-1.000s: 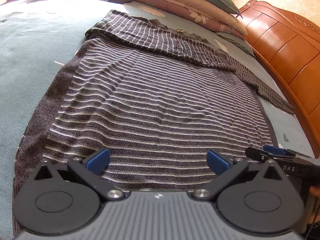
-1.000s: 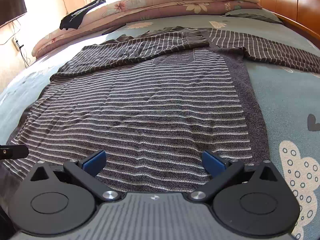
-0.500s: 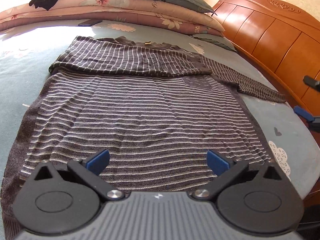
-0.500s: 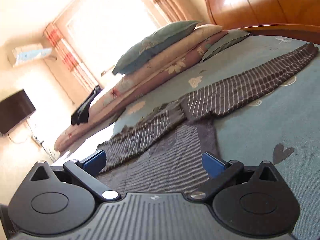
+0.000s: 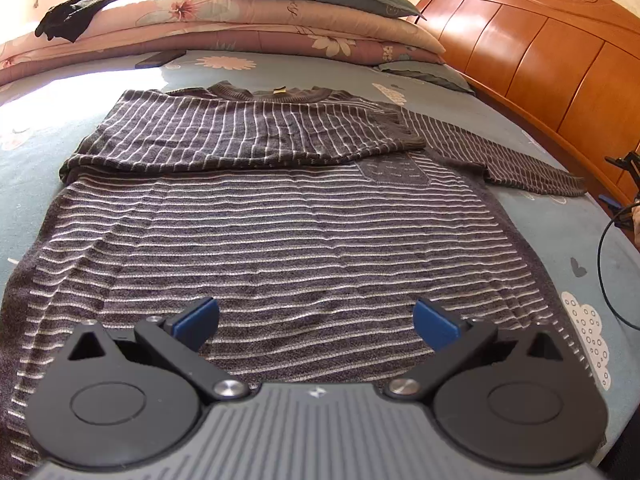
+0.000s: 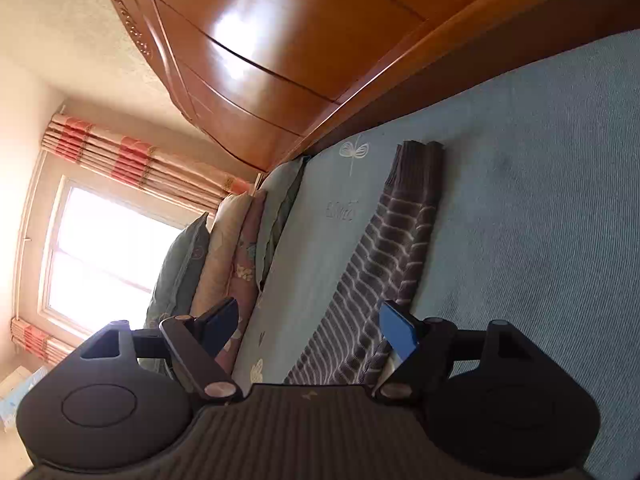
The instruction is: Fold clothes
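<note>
A dark grey sweater with thin white stripes [image 5: 280, 232] lies flat on the blue-grey bed sheet [image 5: 560, 216]. Its left sleeve [image 5: 240, 136] is folded across the chest; the right sleeve [image 5: 520, 164] stretches out towards the headboard side. My left gripper [image 5: 316, 318] hovers open over the sweater's hem, holding nothing. In the right wrist view, my right gripper [image 6: 308, 324] is rolled sideways and open, low over the outstretched sleeve [image 6: 384, 264], whose ribbed cuff [image 6: 420, 160] points away. The blue fingertip [image 6: 396, 330] is beside the sleeve's edge. The right gripper's edge [image 5: 624, 184] shows at the far right.
Stacked floral quilts and pillows [image 5: 304, 12] line the far side of the bed, with a dark garment [image 5: 84, 8] on them and a phone [image 5: 160, 58] on the sheet. An orange wooden headboard [image 5: 540, 64] runs along the right. A window with striped curtains [image 6: 104, 240] is behind.
My right gripper swung away from the sweater's hem to the outstretched right sleeve and rolled sideways. My left gripper lifted and pulled back, showing the whole sweater. Both stayed open.
</note>
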### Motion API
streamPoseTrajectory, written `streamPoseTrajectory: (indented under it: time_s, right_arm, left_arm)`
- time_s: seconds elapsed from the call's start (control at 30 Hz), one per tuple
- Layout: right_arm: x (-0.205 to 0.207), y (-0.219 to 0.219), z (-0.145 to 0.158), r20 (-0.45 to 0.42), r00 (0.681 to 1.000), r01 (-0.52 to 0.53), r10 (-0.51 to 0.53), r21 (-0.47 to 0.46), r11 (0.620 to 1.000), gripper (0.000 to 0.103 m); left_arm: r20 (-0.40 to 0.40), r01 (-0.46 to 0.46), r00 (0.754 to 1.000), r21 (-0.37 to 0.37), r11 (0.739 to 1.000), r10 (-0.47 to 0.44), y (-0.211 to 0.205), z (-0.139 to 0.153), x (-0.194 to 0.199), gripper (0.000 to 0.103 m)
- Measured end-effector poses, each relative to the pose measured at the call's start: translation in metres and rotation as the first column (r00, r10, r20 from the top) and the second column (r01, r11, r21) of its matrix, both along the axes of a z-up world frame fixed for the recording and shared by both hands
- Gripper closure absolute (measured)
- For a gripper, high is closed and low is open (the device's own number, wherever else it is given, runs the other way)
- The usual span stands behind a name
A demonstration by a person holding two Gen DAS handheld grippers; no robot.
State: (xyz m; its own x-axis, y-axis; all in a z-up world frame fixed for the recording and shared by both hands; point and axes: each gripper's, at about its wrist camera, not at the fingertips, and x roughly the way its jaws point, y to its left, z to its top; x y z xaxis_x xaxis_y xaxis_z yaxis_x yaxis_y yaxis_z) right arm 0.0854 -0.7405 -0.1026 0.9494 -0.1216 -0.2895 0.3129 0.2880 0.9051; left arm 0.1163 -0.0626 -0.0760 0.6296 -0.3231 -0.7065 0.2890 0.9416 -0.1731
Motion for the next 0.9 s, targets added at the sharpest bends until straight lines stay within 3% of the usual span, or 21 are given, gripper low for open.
streamPoseTrajectory:
  time_s: [0.1, 0.17, 0.23, 0.33, 0.43, 0.57, 0.63, 0.73, 0.8, 0.9]
  right_arm:
    - [0.020, -0.028, -0.035, -0.018, 1.000, 0.006, -0.005, 0.045, 0.999, 0.024]
    - [0.029, -0.035, -0.046, -0.033, 0.999, 0.009, -0.008, 0.038, 0.999, 0.037]
    - [0.041, -0.043, -0.046, -0.046, 0.999, -0.017, 0.017, 0.006, 1.000, 0.038]
    - [0.059, -0.049, -0.038, -0.145, 0.989, -0.025, 0.020, -0.028, 0.999, 0.039]
    - [0.075, -0.049, -0.030, -0.235, 0.972, 0.015, -0.032, -0.074, 0.997, 0.039]
    - [0.090, -0.053, -0.032, -0.258, 0.962, 0.062, -0.089, -0.112, 0.992, 0.039]
    - [0.099, -0.055, -0.033, -0.288, 0.953, 0.059, -0.097, -0.136, 0.989, 0.045]
    - [0.103, -0.054, -0.036, -0.326, 0.940, 0.047, -0.098, -0.162, 0.986, 0.066]
    - [0.102, -0.062, -0.042, -0.342, 0.934, 0.051, -0.103, -0.158, 0.986, 0.095]
    - [0.093, -0.065, -0.049, -0.297, 0.949, 0.074, -0.105, -0.112, 0.991, 0.094]
  left_arm:
    - [-0.006, -0.002, 1.000, 0.008, 1.000, 0.002, -0.007, -0.005, 0.007, 0.001]
    - [-0.012, -0.005, 1.000, 0.021, 1.000, 0.005, -0.012, -0.009, 0.010, 0.001]
    - [-0.016, 0.002, 1.000, 0.027, 1.000, -0.002, -0.017, -0.011, 0.011, 0.001]
    - [-0.011, 0.008, 1.000, 0.038, 0.999, -0.008, -0.024, -0.014, 0.013, 0.001]
    - [-0.004, 0.011, 1.000, 0.060, 0.998, -0.011, -0.032, -0.017, 0.014, 0.001]
    - [0.006, 0.016, 1.000, 0.081, 0.997, -0.016, -0.039, -0.017, 0.015, 0.001]
    - [0.003, 0.018, 1.000, 0.083, 0.996, -0.019, -0.040, -0.017, 0.016, 0.001]
    - [0.005, 0.012, 1.000, 0.077, 0.997, -0.012, -0.039, -0.018, 0.018, 0.001]
    - [0.006, 0.009, 1.000, 0.076, 0.997, -0.009, -0.040, -0.018, 0.018, 0.001]
    - [0.009, 0.019, 1.000, 0.096, 0.995, -0.020, -0.043, -0.018, 0.017, 0.001]
